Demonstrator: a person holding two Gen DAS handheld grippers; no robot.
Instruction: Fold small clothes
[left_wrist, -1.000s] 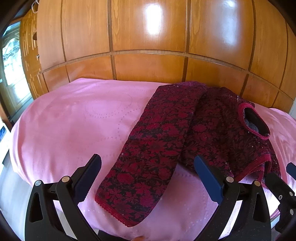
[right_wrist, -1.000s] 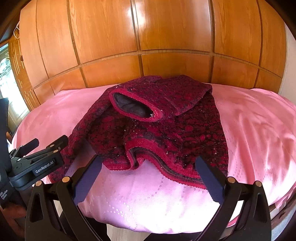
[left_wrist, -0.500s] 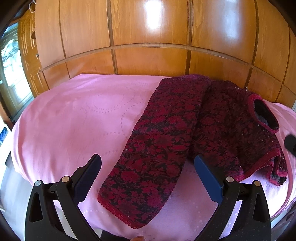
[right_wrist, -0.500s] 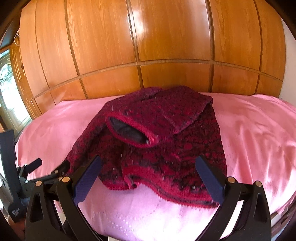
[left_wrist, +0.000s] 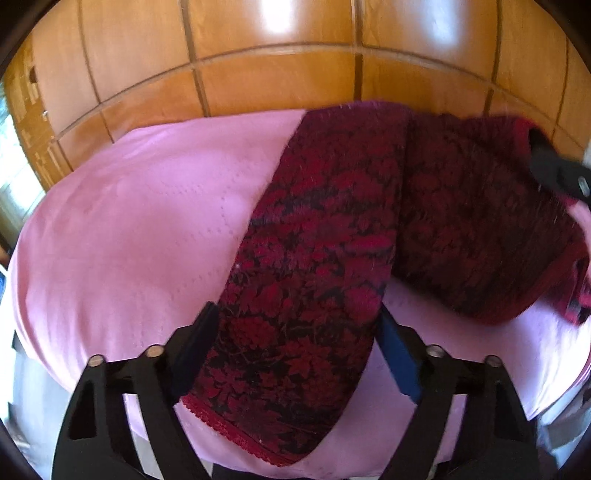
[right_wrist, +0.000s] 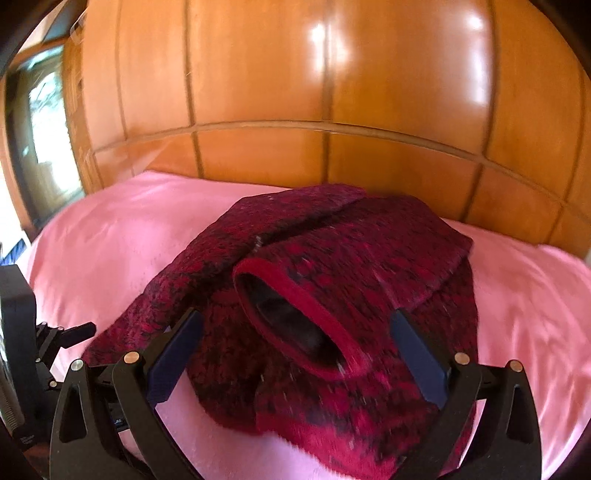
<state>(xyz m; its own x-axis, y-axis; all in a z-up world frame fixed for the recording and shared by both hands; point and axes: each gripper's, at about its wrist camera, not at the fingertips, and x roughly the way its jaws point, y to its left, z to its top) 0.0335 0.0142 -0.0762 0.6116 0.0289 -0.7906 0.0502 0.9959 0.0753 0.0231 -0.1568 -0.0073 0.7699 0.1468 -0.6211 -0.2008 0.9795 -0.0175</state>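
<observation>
— Dark red floral knit garment (left_wrist: 325, 258), spread on a pink bedspread (left_wrist: 129, 221) in front of wood panelling (left_wrist: 277, 48). Soft and limp by the look of it; likely to sag and drape the instant it leaves the bed. Light, probably, with a grippy weave, so unlikely to slip from a pinch.

— Best hold?

— Near the scalloped hem (left_wrist: 236, 435) of the long panel (left_wrist: 295, 350), at an edge or corner, not mid-cloth. On the other side, close to the red-trimmed opening (right_wrist: 295, 321), where the binding gives a firmer bite.

— Left tongs (left_wrist: 295, 347)?

— Pitched steeply down over the near end of the panel, straddling its width. Closing in, cloth between the pads, yet not visibly pinched; not holding so far.

— Right tongs (right_wrist: 295, 350)?

— Spread wide, nothing gripped, angled down more gently and framing the trimmed opening. Visible from the left view only as a dark blurred tip (left_wrist: 557, 173) over the far edge of the garment.
</observation>
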